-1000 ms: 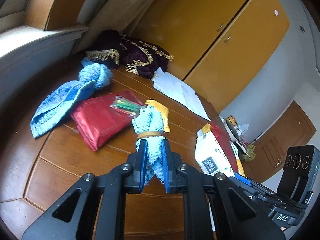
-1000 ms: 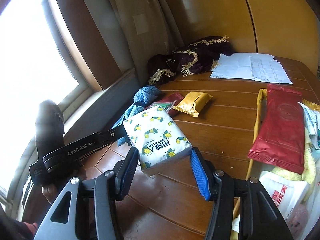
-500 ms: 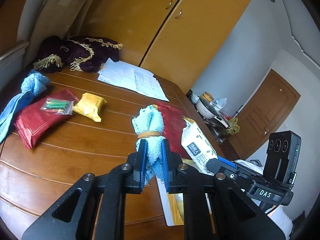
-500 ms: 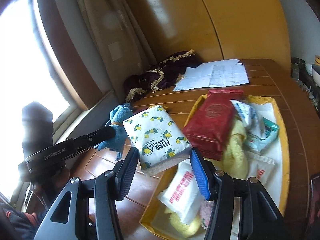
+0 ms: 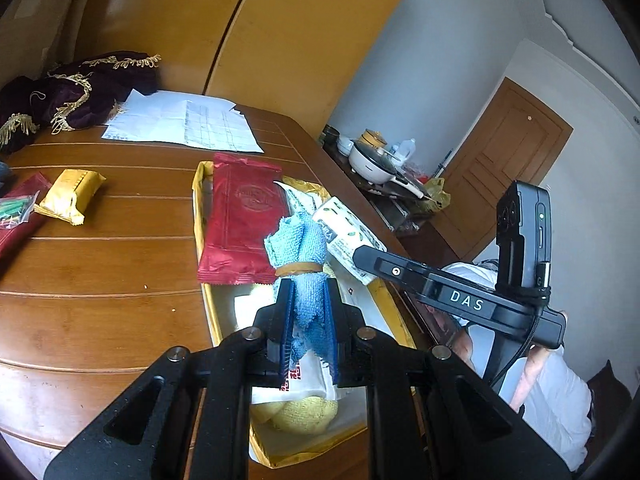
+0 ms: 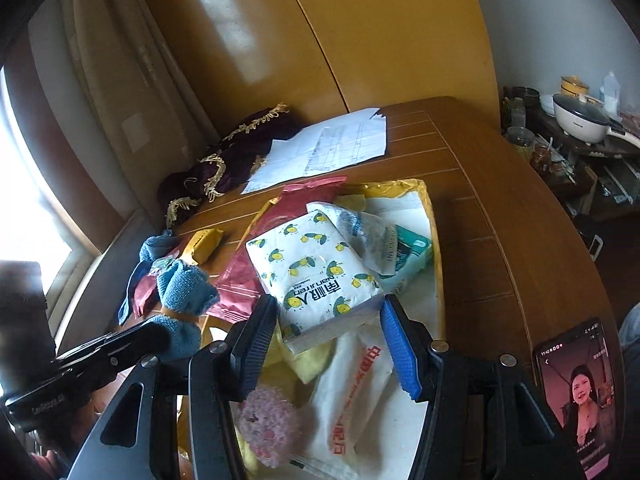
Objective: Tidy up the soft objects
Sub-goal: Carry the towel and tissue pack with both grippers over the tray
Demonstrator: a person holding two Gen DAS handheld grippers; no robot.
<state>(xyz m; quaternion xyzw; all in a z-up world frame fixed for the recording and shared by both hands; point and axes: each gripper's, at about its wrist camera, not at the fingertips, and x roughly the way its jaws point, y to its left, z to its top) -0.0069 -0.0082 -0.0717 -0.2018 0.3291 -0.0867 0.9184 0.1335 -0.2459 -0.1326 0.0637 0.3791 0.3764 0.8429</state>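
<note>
My left gripper [image 5: 306, 296] is shut on a light blue cloth roll [image 5: 298, 248] bound with a rubber band, held above the yellow tray [image 5: 199, 216]. My right gripper [image 6: 328, 316] is shut on a white tissue pack with lemon print [image 6: 316, 276], also over the tray [image 6: 435, 240]. In the tray lie a red packet [image 5: 240, 216], a white packet with red characters [image 6: 356, 392], a pink fluffy ball [image 6: 272, 424], a yellow soft piece [image 5: 300, 416] and a teal-and-white pack [image 6: 408, 252]. The blue roll [image 6: 182, 284] hangs just left of the tissue pack.
On the wooden table [image 5: 100, 280] left of the tray lie a gold packet [image 5: 70, 196], a red cloth with a green-filled bag [image 5: 16, 208], a blue towel [image 6: 148, 256], white papers [image 5: 180, 120] and a purple fringed cloth [image 5: 76, 92]. A lit phone [image 6: 576, 392] rests at the table's right edge.
Both grippers have swung right, from over the table's left part to above the yellow tray, each still holding its item. The tissue pack now sits lower over the tray's contents.
</note>
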